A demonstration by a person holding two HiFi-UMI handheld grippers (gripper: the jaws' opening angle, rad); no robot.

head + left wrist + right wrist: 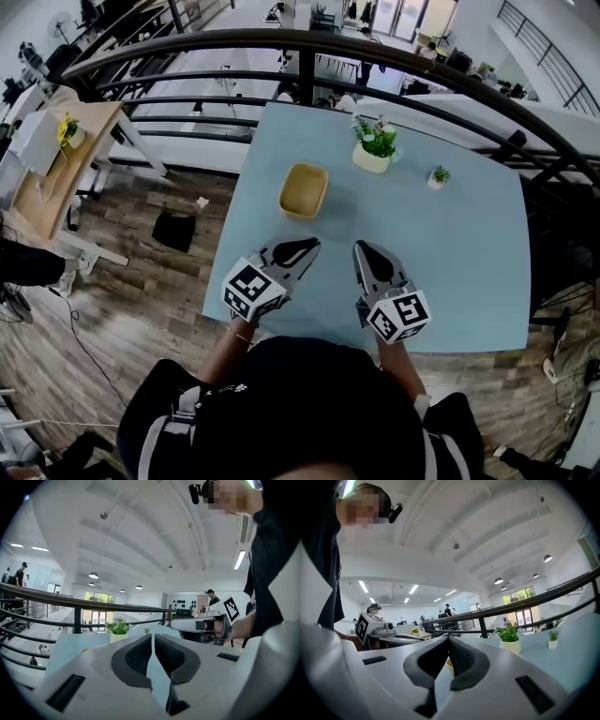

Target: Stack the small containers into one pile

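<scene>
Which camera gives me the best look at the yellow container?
Head view: the yellow container shows whole from above. The right gripper view shows only a sliver behind the jaws; the left gripper view doesn't clearly show it.

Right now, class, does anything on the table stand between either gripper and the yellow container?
Nothing visible does. Only bare table lies between the left gripper, the right gripper and the yellow container. The larger potted plant and the small potted plant stand further right, off both paths.
</scene>
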